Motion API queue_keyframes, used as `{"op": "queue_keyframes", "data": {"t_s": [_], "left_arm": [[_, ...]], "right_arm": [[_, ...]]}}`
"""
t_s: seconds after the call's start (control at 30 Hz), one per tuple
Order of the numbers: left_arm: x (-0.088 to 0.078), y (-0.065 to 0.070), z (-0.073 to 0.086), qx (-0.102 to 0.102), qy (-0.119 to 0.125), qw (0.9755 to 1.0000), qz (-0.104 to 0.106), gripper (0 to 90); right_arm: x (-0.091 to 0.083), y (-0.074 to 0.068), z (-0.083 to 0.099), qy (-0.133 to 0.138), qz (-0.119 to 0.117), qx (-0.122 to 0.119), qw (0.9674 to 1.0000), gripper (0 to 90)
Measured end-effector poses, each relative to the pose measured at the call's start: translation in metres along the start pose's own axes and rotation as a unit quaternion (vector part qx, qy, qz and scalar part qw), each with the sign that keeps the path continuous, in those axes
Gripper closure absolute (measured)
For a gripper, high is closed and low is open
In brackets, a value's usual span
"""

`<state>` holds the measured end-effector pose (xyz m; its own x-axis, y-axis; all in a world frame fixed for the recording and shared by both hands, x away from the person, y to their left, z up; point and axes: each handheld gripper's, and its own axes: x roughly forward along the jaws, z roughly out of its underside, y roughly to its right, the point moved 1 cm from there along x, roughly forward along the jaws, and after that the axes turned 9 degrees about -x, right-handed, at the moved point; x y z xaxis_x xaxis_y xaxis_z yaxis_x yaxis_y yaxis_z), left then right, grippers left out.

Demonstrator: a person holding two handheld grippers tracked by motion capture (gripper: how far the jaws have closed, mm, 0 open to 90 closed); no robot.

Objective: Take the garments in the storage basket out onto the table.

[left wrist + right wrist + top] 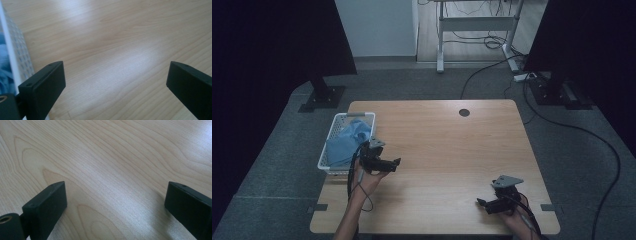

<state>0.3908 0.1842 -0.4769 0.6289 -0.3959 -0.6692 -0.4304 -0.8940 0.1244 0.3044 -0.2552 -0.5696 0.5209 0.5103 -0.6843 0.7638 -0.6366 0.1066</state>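
High view with the two gripper views. A white basket (pixel 343 120) stood at the table's (pixel 452 150) left edge and held a blue cloth (pixel 347 142), bunched loosely inside its perforated walls; the cloth lay wholly within the rim, so the putting-away appeared done. The left gripper (pixel 396 162) hung just beside the basket's near right corner, pointed away from it toward the table's middle, with its jaws wide apart and nothing between them. In the left gripper view the same gripper (pixel 115 80) looked down on bare wood, with the basket (pixel 17 55) wall and a strip of cloth (pixel 3 62) at the left margin; this placement suited a hand clear of the basket after a release. The right gripper (pixel 480 202) sat low near the table's front right corner, well apart from the basket, jaws likewise wide and empty; in its own view the right gripper (pixel 115 200) faced plain wood grain. Its position read as a rest pose that kept it out of the left hand's way. A round cable hole (pixel 464 112) marked the table's far edge. No brand, label or legible writing appeared on any item.
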Motion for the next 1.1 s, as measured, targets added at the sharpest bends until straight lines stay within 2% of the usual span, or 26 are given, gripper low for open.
{"op": "queue_keyframes", "data": {"t_s": [0.47,0.77,1.1], "left_arm": [[-0.001,-0.030,-0.020,-0.017,-0.007,0.9990,-0.040,0.0],[-0.007,-0.056,-0.035,-0.035,0.002,0.9974,-0.062,0.0],[-0.008,-0.085,-0.040,-0.055,0.004,0.9954,-0.079,0.0]], "right_arm": [[0.000,0.000,0.000,0.000,0.000,0.000,1.0000,4.3],[0.000,0.000,0.000,0.000,0.000,0.001,1.0000,4.3],[0.000,0.000,0.000,0.000,0.000,0.001,1.0000,4.3]]}}
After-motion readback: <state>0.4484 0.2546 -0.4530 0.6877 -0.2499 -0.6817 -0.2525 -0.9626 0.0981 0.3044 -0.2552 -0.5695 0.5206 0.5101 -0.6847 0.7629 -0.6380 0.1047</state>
